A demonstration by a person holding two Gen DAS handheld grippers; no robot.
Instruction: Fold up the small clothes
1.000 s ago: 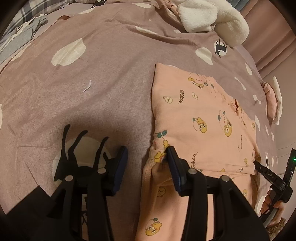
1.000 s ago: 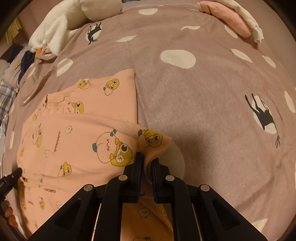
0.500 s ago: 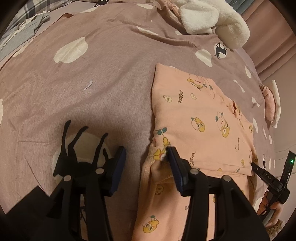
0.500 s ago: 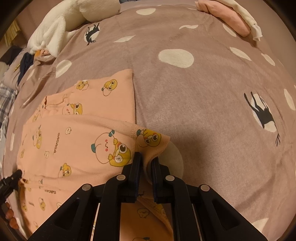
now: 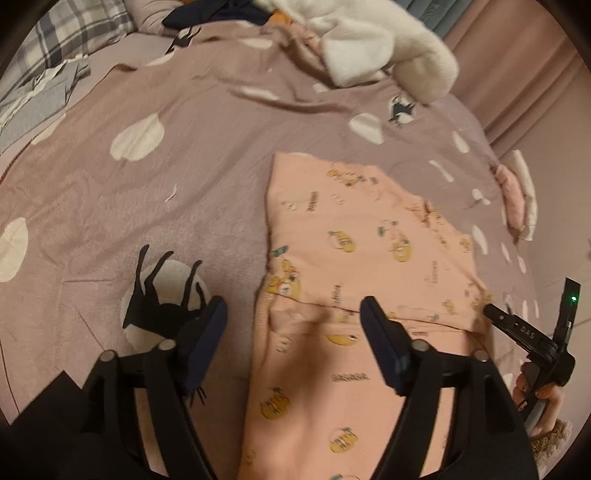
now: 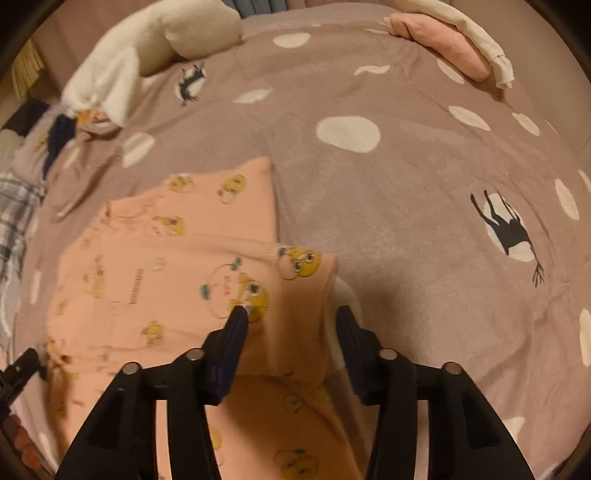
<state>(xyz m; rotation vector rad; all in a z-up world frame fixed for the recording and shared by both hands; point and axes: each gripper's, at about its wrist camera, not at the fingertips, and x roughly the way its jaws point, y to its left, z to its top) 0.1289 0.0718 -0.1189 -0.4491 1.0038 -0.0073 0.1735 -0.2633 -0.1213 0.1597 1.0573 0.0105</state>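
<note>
Lying flat on a mauve bedspread with white dots and black deer silhouettes (image 5: 207, 155), a small peach-pink garment printed with yellow cartoon faces (image 5: 354, 236) shows one fold: its upper layer sits over a lower part that runs toward the cameras.

Left gripper (image 5: 291, 321): jaws spread wide, holding nothing, hovering over the garment's near left edge, one finger above the bedspread beside a deer print, the other above the cloth.

Right gripper (image 6: 290, 325): jaws likewise apart and empty, straddling the folded corner of the garment (image 6: 207, 266); whether either finger touches the cloth is unclear.

Fluffy white plush blanket (image 6: 147, 48) lies at the far edge of the bed, well apart. Folded pink-and-cream cloth pile (image 6: 454, 44) rests at the far right. Plaid grey fabric (image 5: 62, 33) sits beyond the bedspread's left side.
</note>
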